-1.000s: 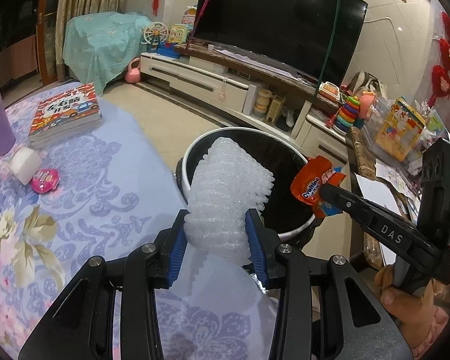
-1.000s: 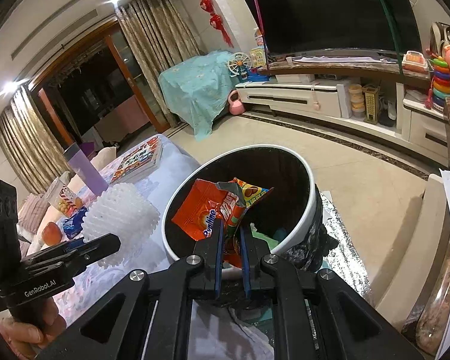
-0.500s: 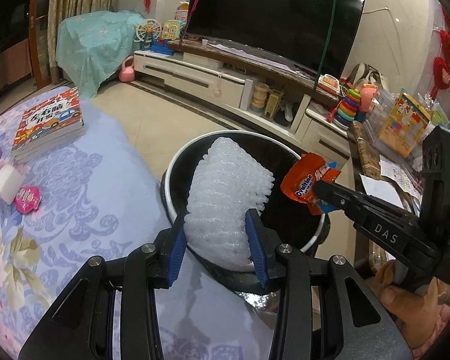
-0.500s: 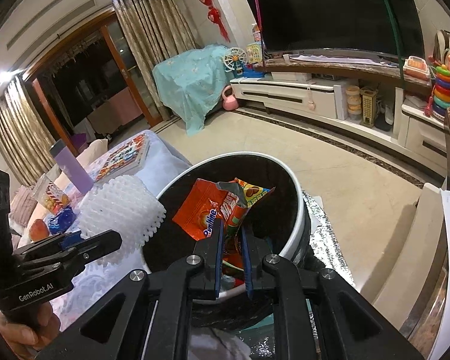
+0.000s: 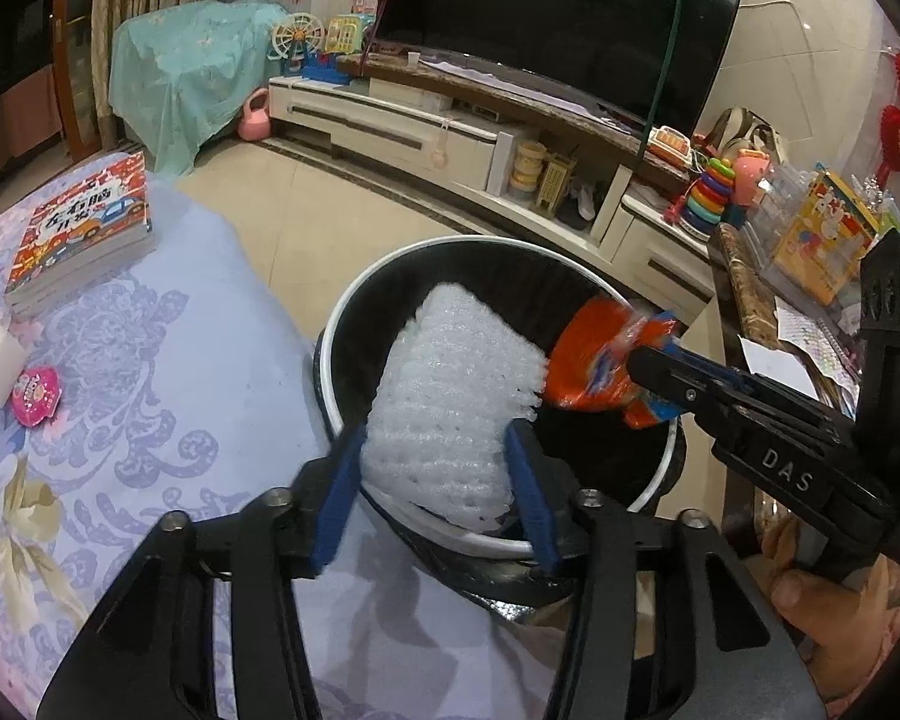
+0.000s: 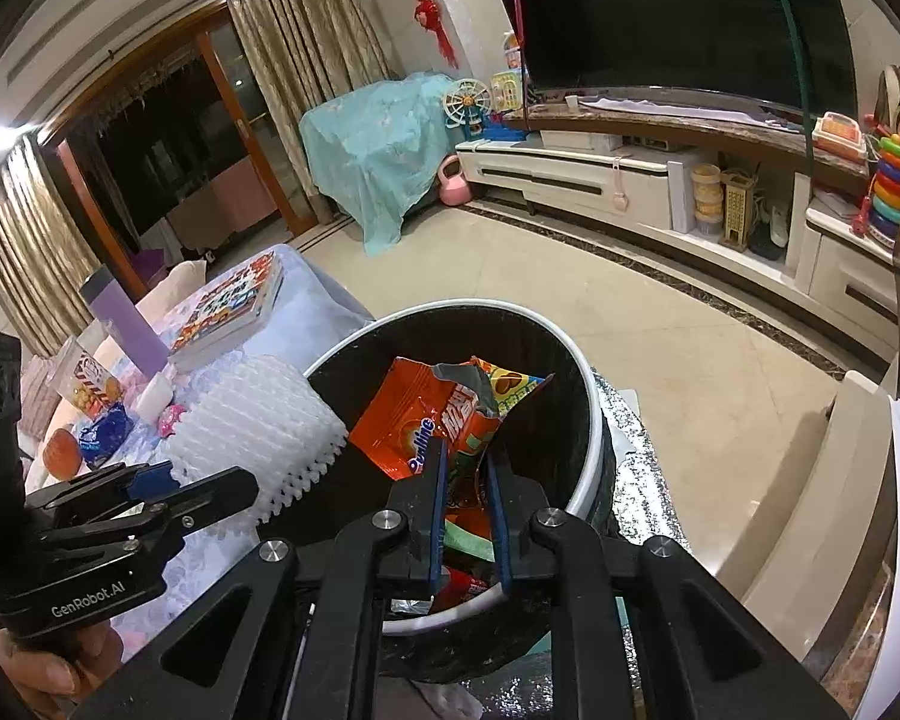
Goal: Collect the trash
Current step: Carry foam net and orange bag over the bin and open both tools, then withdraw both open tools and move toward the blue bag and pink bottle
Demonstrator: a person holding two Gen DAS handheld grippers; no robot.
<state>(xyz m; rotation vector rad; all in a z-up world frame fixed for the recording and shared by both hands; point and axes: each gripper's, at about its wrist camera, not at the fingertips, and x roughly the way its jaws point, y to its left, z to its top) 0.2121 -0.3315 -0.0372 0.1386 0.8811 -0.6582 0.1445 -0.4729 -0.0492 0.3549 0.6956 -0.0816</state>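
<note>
A white foam fruit net [image 5: 450, 396] sits between the blue pads of my left gripper [image 5: 435, 435], over the near rim of a black, white-rimmed trash bin [image 5: 354, 294]. The jaws are opening, and the pads still touch the net's sides. An orange snack wrapper [image 6: 426, 414] stands between the fingers of my right gripper [image 6: 465, 453] above the bin [image 6: 450, 306]. Those jaws are opening too, with a gap showing beside the wrapper. In the left wrist view the wrapper [image 5: 588, 360] is blurred at the right gripper's tip [image 5: 636, 360]. More wrappers lie inside the bin.
A floral cloth [image 5: 150, 396] covers the table left of the bin, with a book [image 5: 84, 228], a pink packet [image 5: 36, 393] and a purple bottle [image 6: 129, 330] on it. A cluttered side table [image 5: 750, 312] stands right of the bin, with the TV cabinet [image 5: 426, 132] beyond.
Both grippers have moved forward over the bin, carrying the net and the wrapper. Both sets of jaws now stand wider apart than before.
</note>
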